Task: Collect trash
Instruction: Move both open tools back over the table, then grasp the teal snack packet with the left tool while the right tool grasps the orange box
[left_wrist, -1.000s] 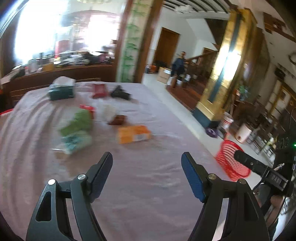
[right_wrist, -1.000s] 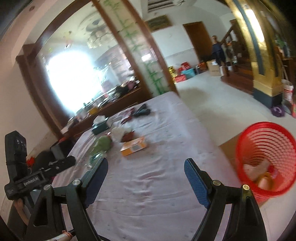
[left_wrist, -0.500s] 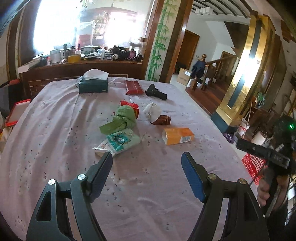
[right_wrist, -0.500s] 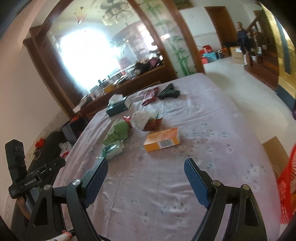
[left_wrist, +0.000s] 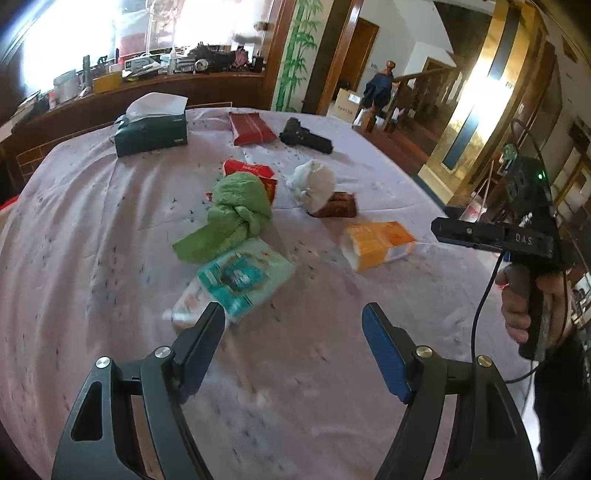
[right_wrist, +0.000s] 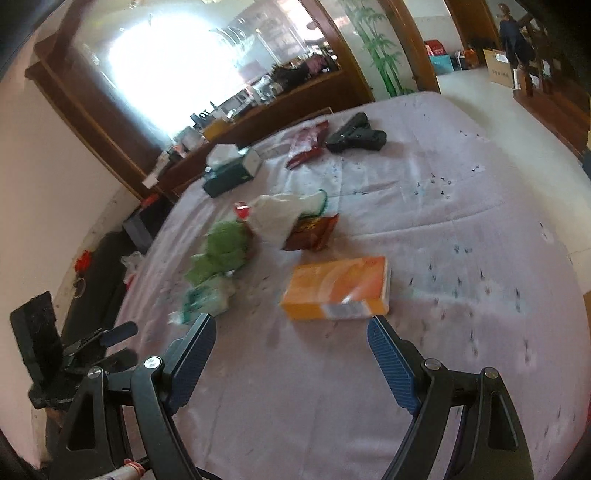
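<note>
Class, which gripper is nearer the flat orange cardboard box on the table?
Right. The right gripper sits just short of the orange box; the left gripper is farther, nearer the teal packet.

Cloth (left_wrist: 92, 221): you see soft, matt lilac fabric, creased.
Pads (right_wrist: 391, 362): ribbed blue rubber on your matt black plastic fingers.
Box (right_wrist: 338, 288): smooth orange card, slight sheen.
Bag (left_wrist: 236, 214): thin crumpled green plastic.
Packet (left_wrist: 245, 277): glossy teal film.
</note>
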